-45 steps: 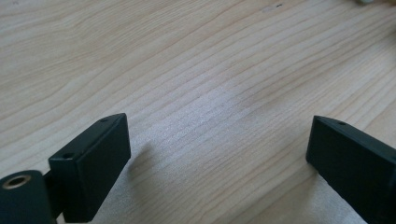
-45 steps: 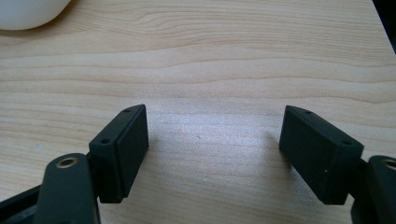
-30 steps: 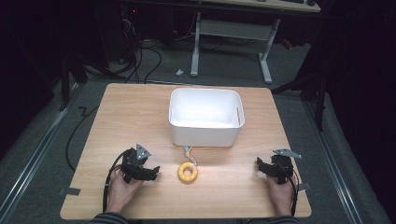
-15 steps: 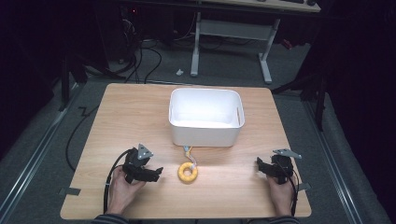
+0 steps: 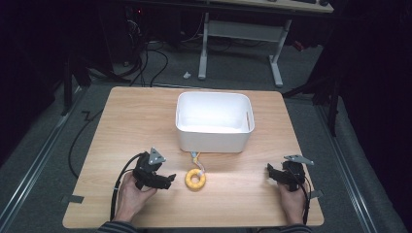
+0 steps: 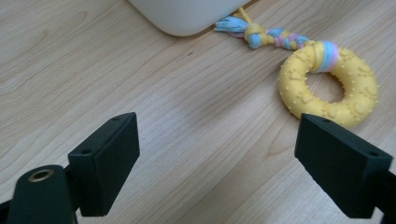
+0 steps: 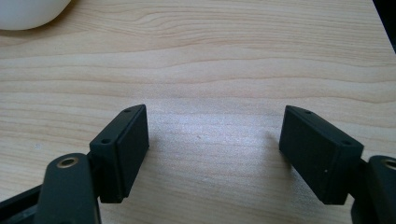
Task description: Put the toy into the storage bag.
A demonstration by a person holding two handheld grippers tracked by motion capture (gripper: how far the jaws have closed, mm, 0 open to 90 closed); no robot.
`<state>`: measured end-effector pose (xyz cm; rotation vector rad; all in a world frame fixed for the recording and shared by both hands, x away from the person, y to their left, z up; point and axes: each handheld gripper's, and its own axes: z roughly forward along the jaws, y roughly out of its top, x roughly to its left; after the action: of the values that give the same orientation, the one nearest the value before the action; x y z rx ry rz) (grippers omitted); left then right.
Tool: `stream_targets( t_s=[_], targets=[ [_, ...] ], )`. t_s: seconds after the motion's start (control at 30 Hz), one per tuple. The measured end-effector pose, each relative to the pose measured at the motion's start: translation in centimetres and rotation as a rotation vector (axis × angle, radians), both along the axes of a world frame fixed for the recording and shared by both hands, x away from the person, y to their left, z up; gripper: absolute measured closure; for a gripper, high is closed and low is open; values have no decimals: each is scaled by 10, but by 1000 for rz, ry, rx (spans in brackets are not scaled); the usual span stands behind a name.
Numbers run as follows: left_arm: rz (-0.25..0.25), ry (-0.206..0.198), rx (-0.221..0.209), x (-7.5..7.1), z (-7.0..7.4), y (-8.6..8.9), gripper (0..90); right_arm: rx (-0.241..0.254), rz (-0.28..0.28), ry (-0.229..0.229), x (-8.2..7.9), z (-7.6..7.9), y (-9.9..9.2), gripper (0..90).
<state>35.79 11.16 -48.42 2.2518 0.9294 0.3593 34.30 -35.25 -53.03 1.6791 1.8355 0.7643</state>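
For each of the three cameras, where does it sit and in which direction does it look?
High view: above the person's side, looking forward and down at table, both hands, left gripper, right gripper.
Left gripper view: on that gripper, looking past open jaws at yellow ring toy.
Right gripper view: open jaws over bare wood.
Shared: white bin, toy.

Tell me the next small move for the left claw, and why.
Probably ease the left claw toward the yellow ring toy until the ring sits between its jaws. They stand open with nothing between them, and the ring lies just beside the claw on the table, its rope tail toward the white bin.
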Motion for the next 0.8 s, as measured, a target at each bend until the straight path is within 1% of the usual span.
stream_targets(
  t_s=[0.03, 0.1, 0.17, 0.23, 0.33, 0.4, 0.47, 0.53, 0.6, 0.8],
  targets=[
    [0, 6, -4, 0, 0, -1, 149, 0, 0, 0, 0, 0, 0, 241],
    [-5, 4, -12, 1, 2, -3, 175, 0, 0, 0, 0, 0, 0, 241],
    [-17, 23, -38, 2, 3, -4, 220, 0, 0, 0, 0, 0, 0, 241],
    [-25, 38, -46, 4, 4, -6, 223, 0, 0, 0, 0, 0, 0, 242],
    [-46, 48, -33, 5, 4, -11, 246, 1, 0, 0, 0, 0, 0, 243],
    [-59, 57, -17, 5, 4, -16, 277, 0, 0, 0, 0, 0, 0, 243],
    [-69, 58, -6, 6, 4, -21, 289, 0, 0, 0, 0, 0, 0, 243],
    [-89, 72, -9, 7, 4, -25, 323, 1, 0, 0, 0, 0, 0, 243],
    [-98, 75, -5, 8, 4, -31, 349, 0, 0, 0, 0, 0, 0, 243],
    [-129, 79, 20, 10, 6, -47, 373, 0, 0, 0, 0, 0, 0, 243]
  ],
)
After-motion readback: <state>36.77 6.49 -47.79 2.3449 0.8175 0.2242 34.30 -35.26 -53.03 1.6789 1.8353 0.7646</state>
